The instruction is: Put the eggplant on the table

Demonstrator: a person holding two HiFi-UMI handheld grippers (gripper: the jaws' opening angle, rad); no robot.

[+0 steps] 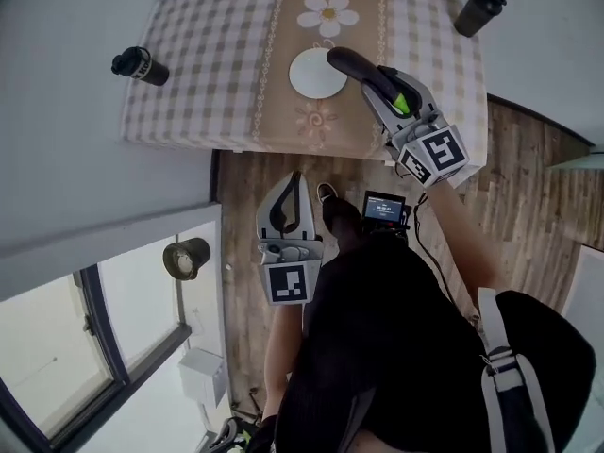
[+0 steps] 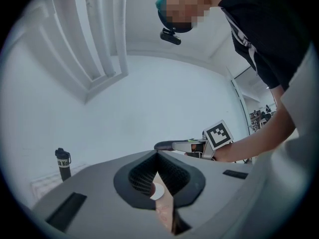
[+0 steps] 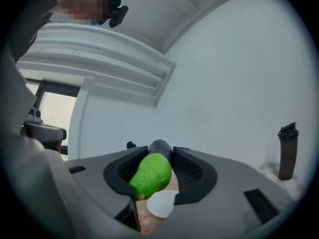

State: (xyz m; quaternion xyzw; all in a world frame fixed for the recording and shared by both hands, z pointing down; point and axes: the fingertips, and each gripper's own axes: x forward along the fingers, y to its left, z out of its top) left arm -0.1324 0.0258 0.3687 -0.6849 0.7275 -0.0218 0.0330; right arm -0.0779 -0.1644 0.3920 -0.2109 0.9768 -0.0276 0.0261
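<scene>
Off the table's [image 1: 217, 83] near edge, the left gripper [image 1: 295, 179] has its jaws together on nothing. Rightward, by the white plate's [image 1: 310, 75] rim, the right gripper [image 1: 371, 78] clamps the eggplant [image 1: 342, 59]. Its jaws hide the eggplant's middle.

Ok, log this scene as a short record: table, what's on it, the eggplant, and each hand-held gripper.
table: checked cloth, floral strip down the middle
plate: white, empty, on the strip
left bottle: dark, at the table's left end
right bottle: dark, at the far right corner
eggplant: dark, green cap, tip over the plate's right rim
right hand-held gripper: closed on the eggplant
left hand-held gripper: tips together, empty, short of the table
</scene>
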